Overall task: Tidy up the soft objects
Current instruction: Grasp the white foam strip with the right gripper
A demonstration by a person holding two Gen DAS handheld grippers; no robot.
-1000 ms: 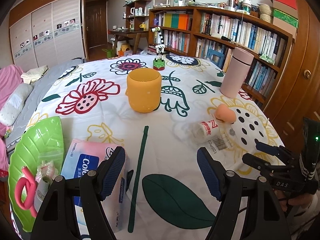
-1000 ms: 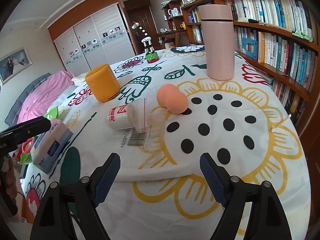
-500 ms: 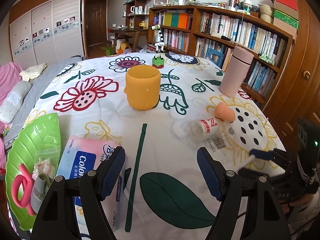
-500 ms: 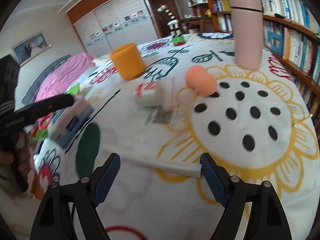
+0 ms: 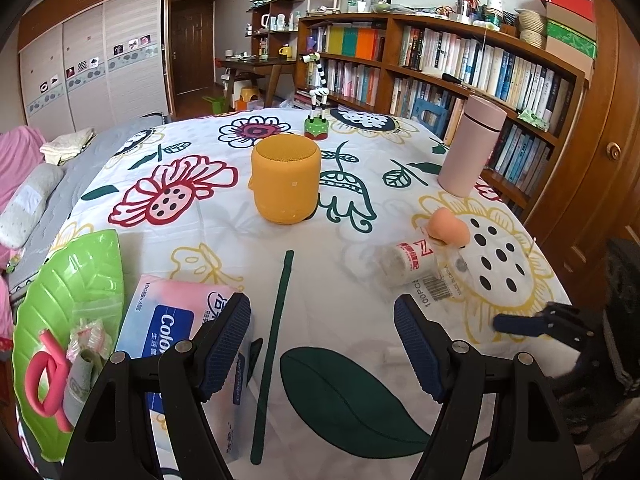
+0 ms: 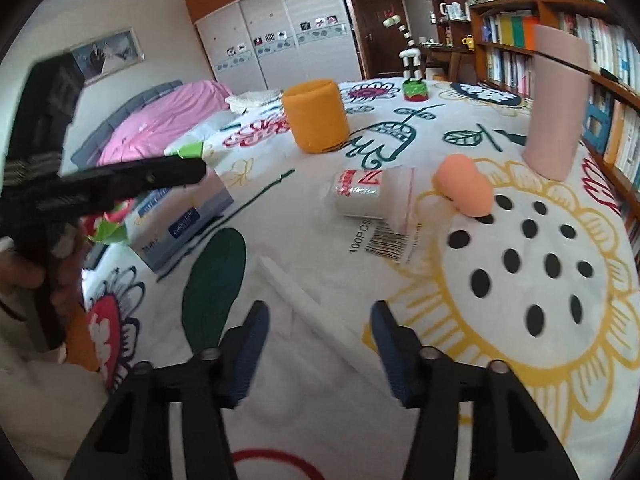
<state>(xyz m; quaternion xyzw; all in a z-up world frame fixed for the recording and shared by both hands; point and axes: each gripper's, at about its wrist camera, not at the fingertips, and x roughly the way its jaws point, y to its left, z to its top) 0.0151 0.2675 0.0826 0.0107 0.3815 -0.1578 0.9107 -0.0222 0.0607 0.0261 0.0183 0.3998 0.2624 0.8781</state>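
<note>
floral tablecloth (image 5: 360,160), orange speaker (image 5: 286,180), tissue pack (image 5: 168,320)

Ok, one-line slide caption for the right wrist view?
Open right gripper over a white stick on the floral tablecloth, near a bagged cotton roll and peach sponge.

A peach makeup sponge (image 5: 447,228) lies on its side, touching a bagged roll of what may be cotton pads (image 5: 408,261). The pink tissue pack (image 5: 180,332) lies flat beside the green leaf tray (image 5: 76,272).
</note>
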